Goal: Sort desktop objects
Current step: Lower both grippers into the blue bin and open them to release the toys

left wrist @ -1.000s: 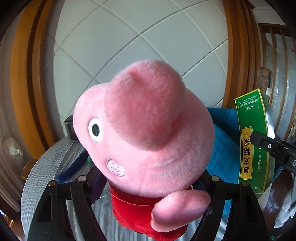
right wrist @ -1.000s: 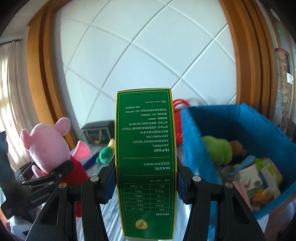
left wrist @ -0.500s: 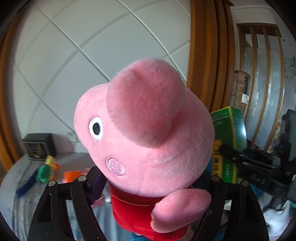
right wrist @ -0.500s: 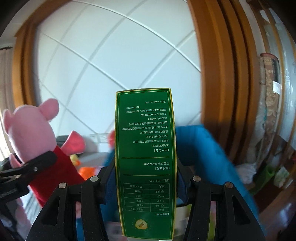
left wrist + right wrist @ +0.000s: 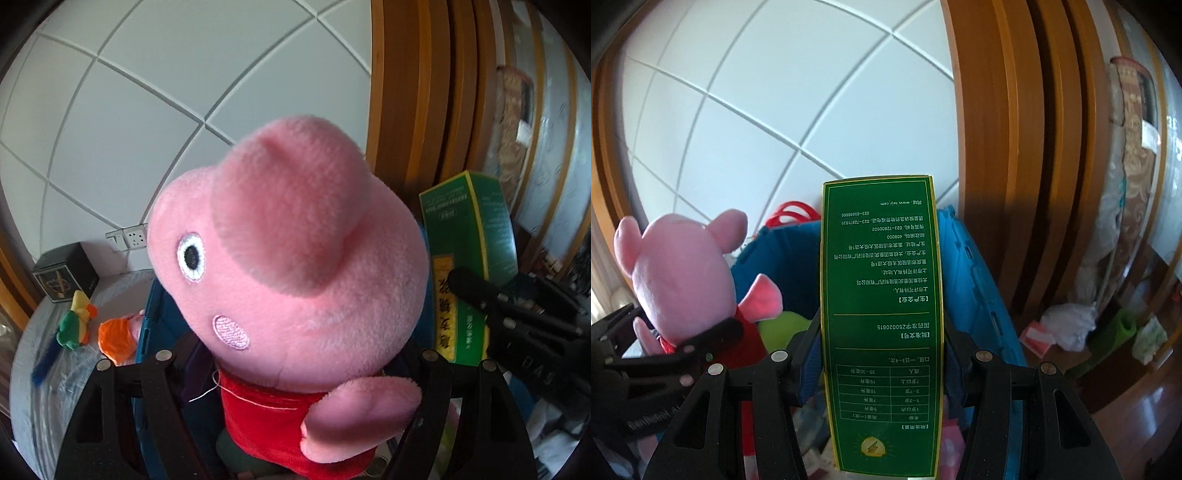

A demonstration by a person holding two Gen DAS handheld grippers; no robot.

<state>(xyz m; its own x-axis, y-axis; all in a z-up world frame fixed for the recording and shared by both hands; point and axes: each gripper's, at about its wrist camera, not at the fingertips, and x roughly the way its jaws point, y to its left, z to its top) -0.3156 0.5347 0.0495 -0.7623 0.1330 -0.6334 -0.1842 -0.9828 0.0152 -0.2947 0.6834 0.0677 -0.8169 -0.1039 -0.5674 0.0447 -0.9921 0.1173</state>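
My left gripper [image 5: 295,369] is shut on a pink pig plush [image 5: 295,266] in a red dress, held above the blue storage bin [image 5: 155,317]. My right gripper [image 5: 882,354] is shut on a tall green medicine box [image 5: 882,314], held upright over the same blue bin [image 5: 975,280]. The plush also shows in the right wrist view [image 5: 679,280] at the left, and the green box in the left wrist view [image 5: 469,258] at the right. The bin holds a green plush [image 5: 786,325] and other items, mostly hidden.
A small parrot toy [image 5: 75,325] and an orange toy [image 5: 118,336] lie on the grey table [image 5: 44,369] left of the bin, with a dark box [image 5: 64,273] by the tiled wall. Wooden frame [image 5: 1015,184] and floor clutter [image 5: 1071,325] stand at right.
Both grippers have swung right with their loads and now hang over the blue bin. The bin has come closer in both views. Both grips are unchanged.
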